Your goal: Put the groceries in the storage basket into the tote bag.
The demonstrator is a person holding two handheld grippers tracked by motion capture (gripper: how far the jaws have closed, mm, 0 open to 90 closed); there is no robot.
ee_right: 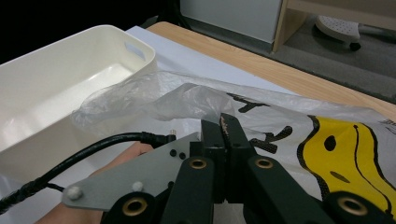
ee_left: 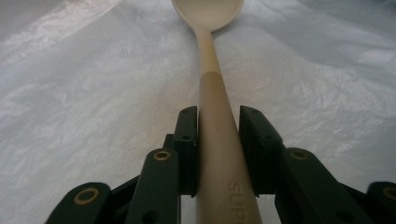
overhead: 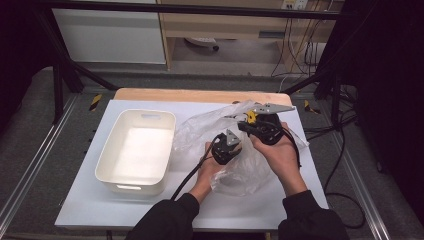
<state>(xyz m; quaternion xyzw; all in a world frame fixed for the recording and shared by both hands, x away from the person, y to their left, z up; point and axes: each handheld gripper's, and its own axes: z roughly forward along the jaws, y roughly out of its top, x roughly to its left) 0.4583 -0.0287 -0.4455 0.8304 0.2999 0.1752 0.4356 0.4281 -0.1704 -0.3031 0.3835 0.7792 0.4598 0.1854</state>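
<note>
High view: nearest the camera, two dark sleeves come in from the bottom edge, each hand holding a claw over the white-topped desk (overhead: 80, 200). The left claw (overhead: 226, 146) and the right claw (overhead: 260, 125) both sit over a crumpled clear plastic bag (overhead: 200, 127) that lies on the right half of the desk.

In the left gripper view, the left claw (ee_left: 217, 135) has its jaws pressed against both sides of the handle of a long beige plastic spoon (ee_left: 212, 74); the spoon runs straight away from the camera, its bowl at the far end, with translucent film of the bag behind and around it, so the spoon appears to lie inside the bag.

In the right gripper view, the right claw (ee_right: 223, 128) is pressed together on a fold of the bag's film (ee_right: 154, 100), pinching it; a yellow and black print shows on the bag to the right.

Beside the bag, on the left half of the desk, stands a cream rectangular plastic bin (overhead: 136, 150), its near corner just beside the film. Beyond it, the pale wooden edge (overhead: 200, 95) of the desk shows.
</note>
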